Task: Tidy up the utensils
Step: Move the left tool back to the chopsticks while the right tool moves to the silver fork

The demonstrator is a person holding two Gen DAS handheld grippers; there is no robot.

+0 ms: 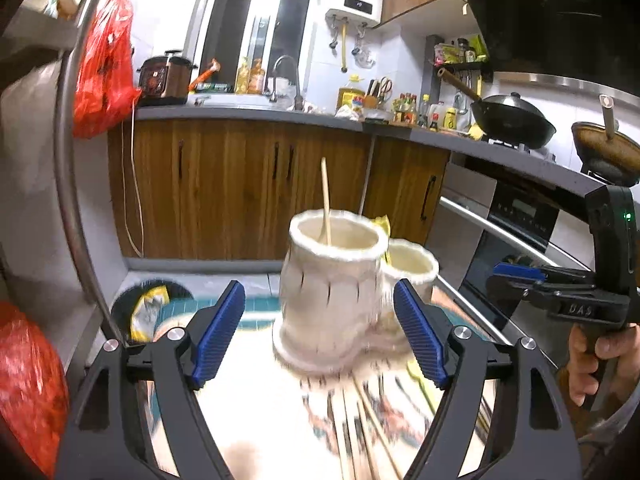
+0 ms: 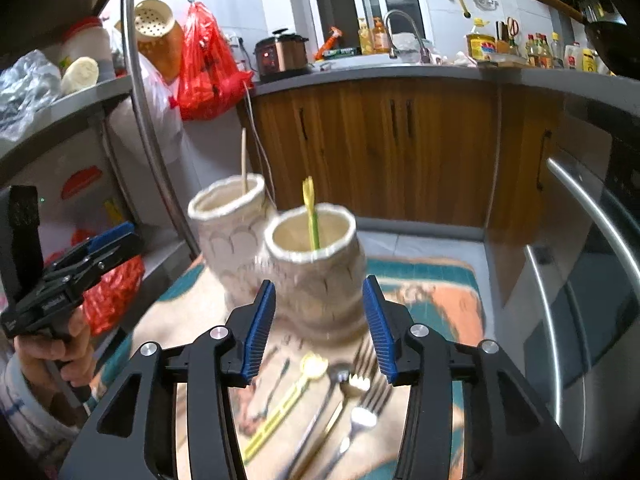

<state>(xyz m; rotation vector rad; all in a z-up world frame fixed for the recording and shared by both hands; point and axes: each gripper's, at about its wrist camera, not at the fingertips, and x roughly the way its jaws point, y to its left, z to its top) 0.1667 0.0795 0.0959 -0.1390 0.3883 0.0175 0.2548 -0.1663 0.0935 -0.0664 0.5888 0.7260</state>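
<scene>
Below and just ahead of our right claw [image 2: 319, 328], the loose utensils are lying flat on the patterned worktop [image 2: 432, 280]: a yellow-green spoon [image 2: 286, 402], a dark-handled spoon [image 2: 320, 408] and a couple of forks [image 2: 360, 412]. Their long axes are running roughly along our line of sight, tilted a little to the right, with heads toward the holders and handles pointing back at us. We are judging that the coming pick turns on this: the right claw is nearer, almost over the cutlery, so it would need to drop and close across a handle, not along it.

Both claws are spread wide and carrying nothing. Our left claw [image 1: 320, 336] is facing the taller cream holder [image 1: 332, 292], which is standing upright between its fingers' line but apart from them. A wooden chopstick [image 1: 326, 204] is leaning inside it. More sticks and a green handle are lying blurred on the worktop under that claw; we cannot tell them apart.

From the right wrist view, the shorter cream holder [image 2: 316, 264] is standing just beyond the fingertips, touching the taller one, with a yellow-green utensil [image 2: 311, 216] already standing in it. We are reading the sorting as under way, with most pieces yet to be lifted.
</scene>
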